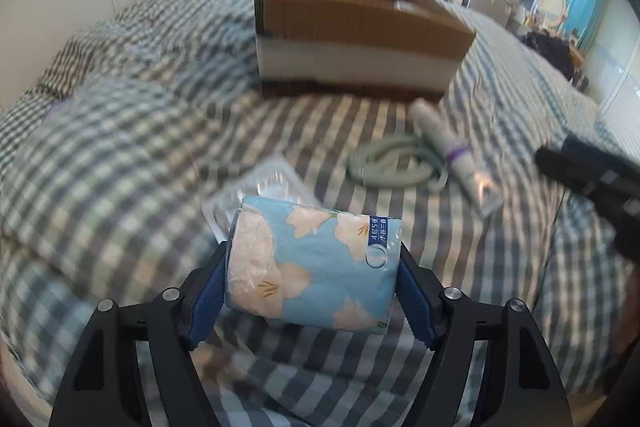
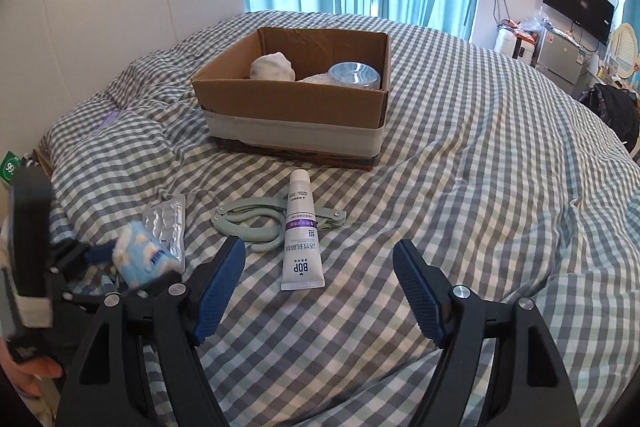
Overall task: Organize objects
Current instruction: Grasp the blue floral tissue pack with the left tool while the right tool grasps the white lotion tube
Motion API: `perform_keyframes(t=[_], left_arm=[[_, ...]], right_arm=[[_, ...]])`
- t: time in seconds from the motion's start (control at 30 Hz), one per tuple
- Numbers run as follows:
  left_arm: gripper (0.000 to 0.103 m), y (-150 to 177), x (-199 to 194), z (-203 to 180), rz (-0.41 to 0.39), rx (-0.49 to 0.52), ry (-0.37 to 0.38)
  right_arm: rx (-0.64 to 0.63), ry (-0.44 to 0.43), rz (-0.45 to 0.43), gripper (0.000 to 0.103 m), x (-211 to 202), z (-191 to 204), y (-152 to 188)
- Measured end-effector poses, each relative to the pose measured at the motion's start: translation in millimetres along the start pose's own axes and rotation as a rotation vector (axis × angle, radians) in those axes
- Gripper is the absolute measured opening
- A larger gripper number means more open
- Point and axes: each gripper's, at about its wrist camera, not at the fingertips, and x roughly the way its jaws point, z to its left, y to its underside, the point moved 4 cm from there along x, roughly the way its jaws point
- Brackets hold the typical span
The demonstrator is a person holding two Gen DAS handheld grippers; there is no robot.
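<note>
My left gripper [image 1: 314, 259] is shut on a blue floral tissue pack [image 1: 316, 263] and holds it above the bed; the pack also shows in the right wrist view [image 2: 140, 255]. My right gripper [image 2: 320, 259] is open and empty, low over the bed just in front of a white toothpaste tube [image 2: 301, 231]. The tube lies across a grey-green folding hanger [image 2: 256, 219]. A clear blister pack [image 2: 168, 223] lies to the left. An open cardboard box [image 2: 292, 107] stands further back and holds a white bundle [image 2: 272, 67] and a clear round tub [image 2: 354, 75].
A checked quilt [image 2: 480, 187] covers the bed, bunched into folds on the left [image 1: 100, 147]. The headboard wall is at the left, curtains behind. A TV [image 2: 578, 3] and cluttered shelves stand at the far right.
</note>
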Motion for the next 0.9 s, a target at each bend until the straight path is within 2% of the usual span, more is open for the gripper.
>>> perform_keyframes(t=[0.1,0.27,0.43,0.57,0.63,0.67,0.9], left_arm=[[0.078,-19,-1,5,-0.038,-0.003,-0.007],[0.078,-45,11,25,-0.056,-0.037,-0.033],[0.078,-64,28,40,-0.053,-0.055,-0.052],[0.078,-70,35,43,-0.055,-0.053,-0.047],[0.078,-71,38,42,-0.051,-0.048,-0.042],[0.078,-71,38,41,-0.048,-0.045,-0.039],[0.078,-68,20,26,-0.073,-0.014,-0.023]], right_arm=[[0.009,-0.005,0.021,0.076,14,-2,-2],[-0.001,-0.011,0.069,0.075,50,2,-12],[-0.015,-0.017,0.126,0.061,87,9,-21],[-0.025,-0.029,0.173,0.049,105,13,-16],[-0.046,0.002,0.175,0.039,106,13,-14],[-0.049,0.006,0.173,0.027,105,13,-14],[-0.041,0.002,0.124,0.026,80,12,-15]])
